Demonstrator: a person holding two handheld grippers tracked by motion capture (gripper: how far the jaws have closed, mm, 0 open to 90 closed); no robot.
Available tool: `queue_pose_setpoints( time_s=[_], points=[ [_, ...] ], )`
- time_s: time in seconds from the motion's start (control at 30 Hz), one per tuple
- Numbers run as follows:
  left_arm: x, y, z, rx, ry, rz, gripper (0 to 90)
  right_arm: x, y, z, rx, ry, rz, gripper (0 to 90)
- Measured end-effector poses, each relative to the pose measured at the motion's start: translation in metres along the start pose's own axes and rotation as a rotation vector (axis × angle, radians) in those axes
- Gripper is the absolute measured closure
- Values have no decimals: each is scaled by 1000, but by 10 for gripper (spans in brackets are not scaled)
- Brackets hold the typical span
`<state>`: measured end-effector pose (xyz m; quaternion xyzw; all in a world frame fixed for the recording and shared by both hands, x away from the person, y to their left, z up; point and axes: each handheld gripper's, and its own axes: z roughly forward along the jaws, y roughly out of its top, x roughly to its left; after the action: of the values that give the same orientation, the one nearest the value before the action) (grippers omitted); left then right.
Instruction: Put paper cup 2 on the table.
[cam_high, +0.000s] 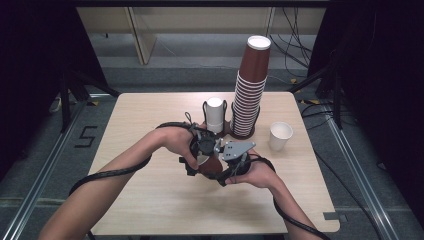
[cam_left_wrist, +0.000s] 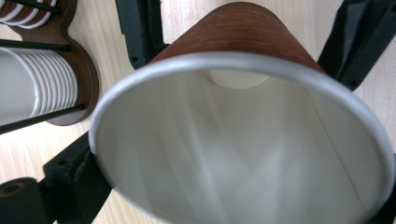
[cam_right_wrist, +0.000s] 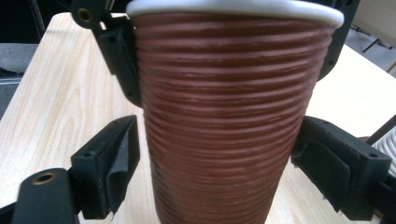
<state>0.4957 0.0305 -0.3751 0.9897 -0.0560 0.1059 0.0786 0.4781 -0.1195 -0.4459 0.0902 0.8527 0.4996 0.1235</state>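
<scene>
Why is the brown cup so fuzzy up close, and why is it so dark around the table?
Left gripper view: the brown cup sits too near the lens, so its rim blurs. Right gripper view: its ridges look soft too. High view: light falls on the table; the room around stays dark.

One table (cam_high: 150, 200) stands in the scene, with one wooden cup holder (cam_high: 227, 131) on its far middle part. The holder carries two stacks: a tall stack of brown cups (cam_high: 250, 95) on the right, too many and too fine to count exactly, and a short stack of white cups (cam_high: 215, 114) on the left, whose number I cannot tell. Loose cups number two: one white cup (cam_high: 280, 136) standing alone to the right of the holder, and one brown cup (cam_high: 209, 164) nearer, between the two grippers, the left gripper (cam_high: 196, 159) and the right gripper (cam_high: 220, 165).
</scene>
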Motion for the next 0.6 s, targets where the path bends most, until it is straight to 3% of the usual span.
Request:
queue_pose_setpoints(
  time_s=[0.07,0.1,0.13,0.17,0.23,0.33,0.37,0.4,0.47,0.6],
  points=[
    [-1,1,0,-7,-1,-4,59,0,-1,-1,16,11,0,159],
    [3,2,-3,42,-7,56,59,-1,-1,0,15,10,-6,159],
    [3,2,-4,48,-1,64,59,1,-1,0,12,18,29,159],
    [0,2,-1,7,-2,17,59,2,-1,0,14,21,46,159],
    [0,2,-1,-5,5,11,59,0,-2,0,14,15,21,160],
    [1,3,-3,-6,5,21,59,4,-4,2,8,21,65,167],
    [1,3,-3,-7,3,21,59,2,-4,2,1,9,42,174],
    [-2,3,-2,-37,-3,-8,59,-2,-5,2,10,3,-21,180],
    [0,3,-3,-21,3,14,60,-1,-5,2,6,10,-8,182],
    [0,3,-4,-23,2,21,60,-1,-6,1,2,14,-1,189]
  ],
)
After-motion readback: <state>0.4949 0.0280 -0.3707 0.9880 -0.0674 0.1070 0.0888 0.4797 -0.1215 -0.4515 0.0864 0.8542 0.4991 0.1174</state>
